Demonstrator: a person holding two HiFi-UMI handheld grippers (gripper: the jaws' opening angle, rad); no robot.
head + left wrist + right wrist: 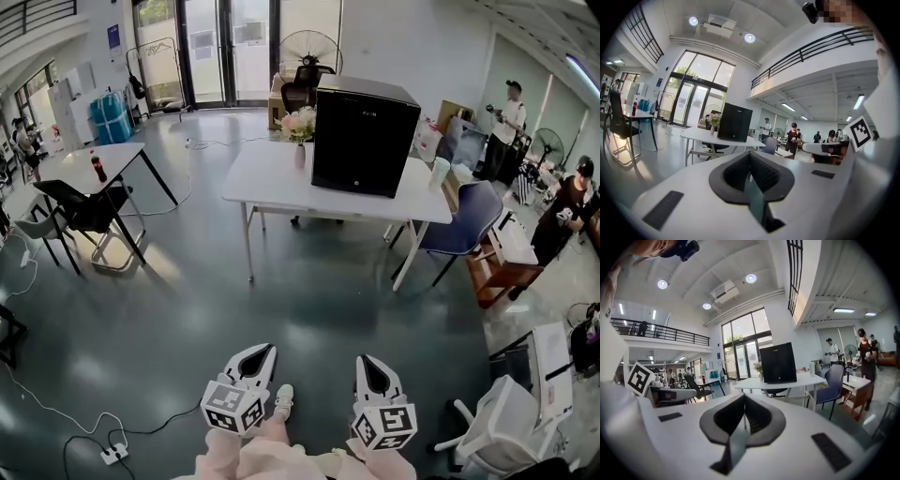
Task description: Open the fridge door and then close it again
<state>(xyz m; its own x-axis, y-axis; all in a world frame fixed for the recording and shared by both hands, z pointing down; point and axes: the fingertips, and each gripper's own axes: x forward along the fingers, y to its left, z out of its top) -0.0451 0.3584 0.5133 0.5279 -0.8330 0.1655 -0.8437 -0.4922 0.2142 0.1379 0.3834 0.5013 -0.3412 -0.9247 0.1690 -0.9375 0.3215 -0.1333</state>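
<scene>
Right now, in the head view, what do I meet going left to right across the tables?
bottle → flowers → black fridge → pale cup → blue chair

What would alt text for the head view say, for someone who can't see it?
A black mini fridge, door closed, stands on a white table across an open grey floor. At the bottom edge the person's left gripper and right gripper point toward it, both shut and empty. Flowers stand beside the fridge; a blue chair is at the table's right.
</scene>
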